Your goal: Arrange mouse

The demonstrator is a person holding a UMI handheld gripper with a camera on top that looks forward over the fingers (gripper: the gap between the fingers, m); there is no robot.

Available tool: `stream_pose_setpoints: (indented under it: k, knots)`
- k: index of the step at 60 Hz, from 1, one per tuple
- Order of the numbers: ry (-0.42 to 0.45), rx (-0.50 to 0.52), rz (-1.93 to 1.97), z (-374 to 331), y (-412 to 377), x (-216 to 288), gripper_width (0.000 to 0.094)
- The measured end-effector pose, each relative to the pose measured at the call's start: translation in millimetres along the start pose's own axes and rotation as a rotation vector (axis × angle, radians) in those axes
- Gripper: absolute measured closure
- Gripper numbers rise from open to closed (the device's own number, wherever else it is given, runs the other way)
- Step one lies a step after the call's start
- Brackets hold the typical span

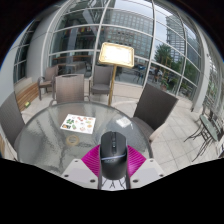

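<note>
A black computer mouse (112,153) sits between my gripper's (112,158) two fingers, its nose pointing away from me. The magenta pads (94,160) press against its left and right sides, so the gripper is shut on it. The mouse is over the near part of a round glass table (45,140). I cannot tell whether it touches the glass or hangs just above it.
A white card with coloured marks (76,124) lies on the table ahead and to the left. A small dark object (122,121) lies farther ahead. Chairs (68,88) (155,103) stand around the table. A sign on a post (117,55) stands beyond, before a glass facade.
</note>
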State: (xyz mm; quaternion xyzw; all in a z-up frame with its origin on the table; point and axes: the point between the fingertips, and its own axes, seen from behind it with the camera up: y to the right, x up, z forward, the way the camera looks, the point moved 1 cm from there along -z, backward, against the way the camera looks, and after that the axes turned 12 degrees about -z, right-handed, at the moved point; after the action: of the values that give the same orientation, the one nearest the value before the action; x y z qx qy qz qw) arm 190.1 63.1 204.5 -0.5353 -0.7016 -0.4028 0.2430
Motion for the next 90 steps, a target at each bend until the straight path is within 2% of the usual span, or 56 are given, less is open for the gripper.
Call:
stream_pose_setpoints:
  k: [4,8,12,23,26,38,40,44,52,73,90]
  knots:
    - [-0.109,0.034,-0.009,25.9,6.1,-53.6,0.062]
    - [-0.18,0.07,0.004,40.7,-4.0,-106.6,0.0619]
    - [-0.219,0.112,0.028,51.5,-19.8,-147.0,0.0619]
    - [-0.311,0.161,0.038,70.7,-47.2,-212.3,0.0608]
    - [-0.281,0.152,0.062,69.5,-44.5,-206.5,0.0571]
    - [-0.299,0.16,0.094,72.9,-44.8,-209.8,0.0429]
    - [-0.314,0.14,0.091,70.7,-40.5,-210.5,0.0334]
    - [-0.358,0.115,0.063,63.7,-34.9,-212.4,0.0069]
    - [-0.318,0.105,0.034,39.0,-37.3,-174.9,0.0081]
    - [-0.115,0.058,0.034,-87.4,-90.6,-59.1,0.0076]
    - [-0.036,0.046,0.074,-155.6,-138.4,-46.8,0.0081]
